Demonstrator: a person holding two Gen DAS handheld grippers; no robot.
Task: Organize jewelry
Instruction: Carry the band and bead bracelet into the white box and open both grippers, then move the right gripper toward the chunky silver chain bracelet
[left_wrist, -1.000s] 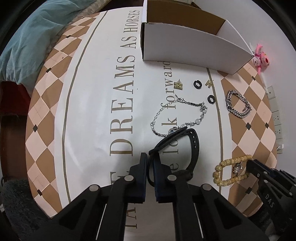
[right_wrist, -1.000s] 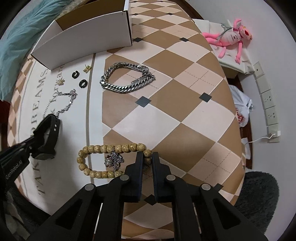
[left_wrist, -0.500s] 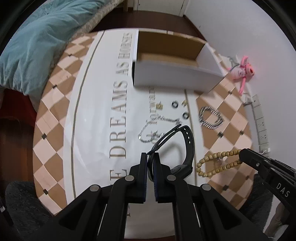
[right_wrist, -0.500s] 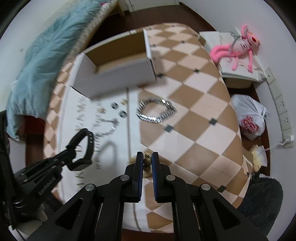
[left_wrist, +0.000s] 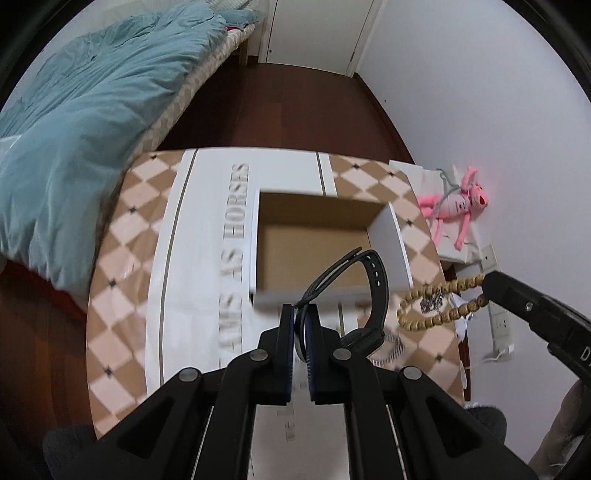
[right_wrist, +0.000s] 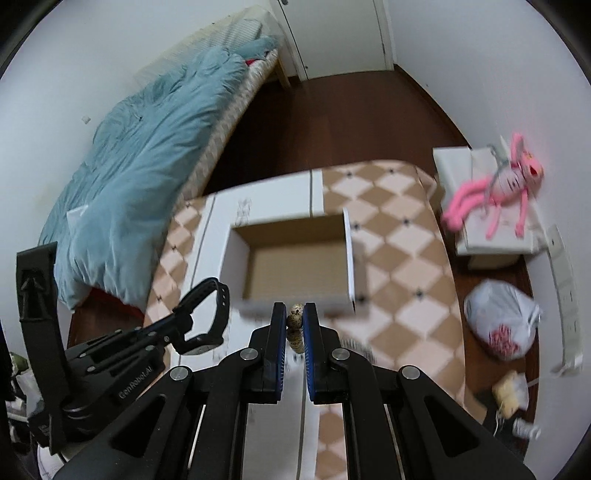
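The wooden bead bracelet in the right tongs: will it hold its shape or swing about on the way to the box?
Probably floppy: the tan wooden bead bracelet droops as a slack loop from the right tongs, pinched by a few beads only. Its small silver charm hangs loose and would likely swing. The round beads may roll slightly when dropped into the open cardboard box.

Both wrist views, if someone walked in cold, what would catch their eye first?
Probably the two lifted pieces: the left gripper pinches a black watch by its strap, and the right gripper clamps a wooden bead bracelet, both raised in front of the open cardboard box on the checkered tablecloth. After that, the pink plush toy by the wall on the right.
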